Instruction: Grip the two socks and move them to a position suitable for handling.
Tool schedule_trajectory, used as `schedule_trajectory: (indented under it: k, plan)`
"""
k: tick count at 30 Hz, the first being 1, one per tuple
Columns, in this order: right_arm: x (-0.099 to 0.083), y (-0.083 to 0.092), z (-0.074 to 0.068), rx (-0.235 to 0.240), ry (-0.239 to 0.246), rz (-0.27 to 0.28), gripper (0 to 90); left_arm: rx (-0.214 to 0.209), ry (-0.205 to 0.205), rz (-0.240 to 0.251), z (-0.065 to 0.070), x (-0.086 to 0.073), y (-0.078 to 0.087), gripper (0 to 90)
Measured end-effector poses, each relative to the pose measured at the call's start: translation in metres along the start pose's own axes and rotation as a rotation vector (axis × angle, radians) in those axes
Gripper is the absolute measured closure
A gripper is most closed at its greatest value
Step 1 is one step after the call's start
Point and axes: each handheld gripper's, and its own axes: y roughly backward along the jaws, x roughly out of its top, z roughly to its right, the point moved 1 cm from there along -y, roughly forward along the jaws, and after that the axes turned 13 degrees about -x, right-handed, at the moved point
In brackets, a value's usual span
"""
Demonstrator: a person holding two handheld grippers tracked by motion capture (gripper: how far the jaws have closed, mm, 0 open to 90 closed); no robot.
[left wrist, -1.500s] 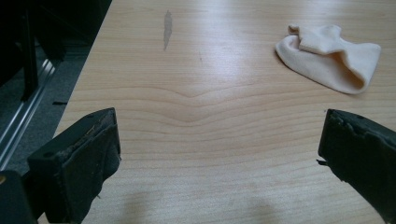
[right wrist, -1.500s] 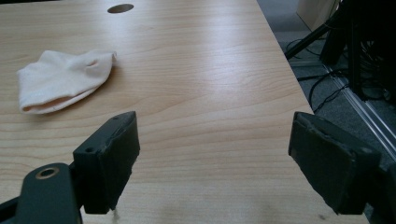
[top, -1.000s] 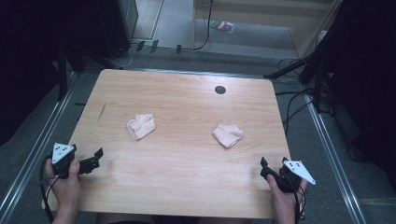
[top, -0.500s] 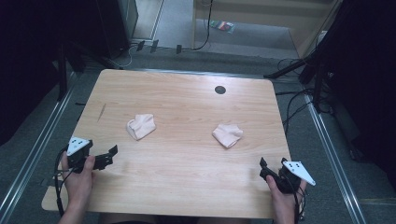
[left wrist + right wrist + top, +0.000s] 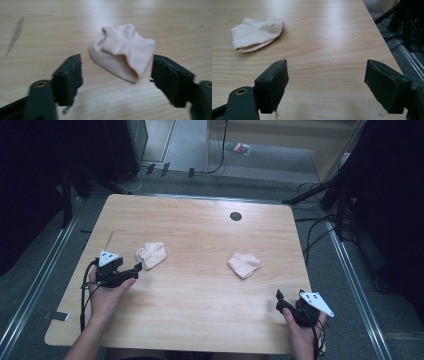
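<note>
Two pale pink socks lie crumpled on the wooden table (image 5: 200,290). The left sock (image 5: 151,254) (image 5: 123,56) sits just ahead of my left gripper (image 5: 134,271) (image 5: 120,82), whose jaws stand open a short way before it, not touching it. The right sock (image 5: 244,264) (image 5: 255,33) lies right of centre. My right gripper (image 5: 281,301) (image 5: 328,85) rests near the table's front right corner, open with nothing between its jaws; that sock is well ahead and to its left.
A small dark round hole (image 5: 235,216) marks the table's far side. A faint streak (image 5: 15,35) is on the wood at left. Cables and dark stands (image 5: 320,215) lie on the floor past the right edge (image 5: 382,37).
My left gripper has moved forward and to the right, from the table's left edge up to the left sock. The right gripper has stayed put.
</note>
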Motion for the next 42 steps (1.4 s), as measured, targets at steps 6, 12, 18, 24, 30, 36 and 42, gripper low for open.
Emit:
schedule_trajectory:
  k: [6,12,18,24,30,36,42]
  plan:
    - [-0.001,-0.001,-0.001,-0.002,0.008,-0.007,19.4,-0.029,-0.014,-0.044,0.007,0.011,-0.028,34.5]
    - [-0.001,0.0,0.001,-0.004,0.006,-0.004,19.5,0.05,0.027,-0.104,0.005,0.017,-0.048,39.4]
    - [-0.001,0.0,0.003,-0.003,-0.007,-0.008,19.6,0.081,0.029,-0.142,0.003,0.017,-0.06,48.1]
    - [-0.001,-0.001,0.001,-0.005,0.008,-0.012,19.6,0.082,0.022,-0.155,0.002,0.016,-0.063,66.2]
    - [-0.002,-0.001,0.001,-0.008,0.007,-0.015,19.6,0.061,0.029,-0.141,0.001,0.016,-0.063,85.3]
    - [-0.001,-0.001,0.002,-0.005,0.004,-0.01,19.6,0.02,0.016,-0.095,0.007,0.019,-0.052,86.5]
    - [-0.001,0.0,0.001,-0.009,0.007,-0.01,19.9,-0.071,-0.026,-0.035,0.027,0.028,-0.027,86.6]
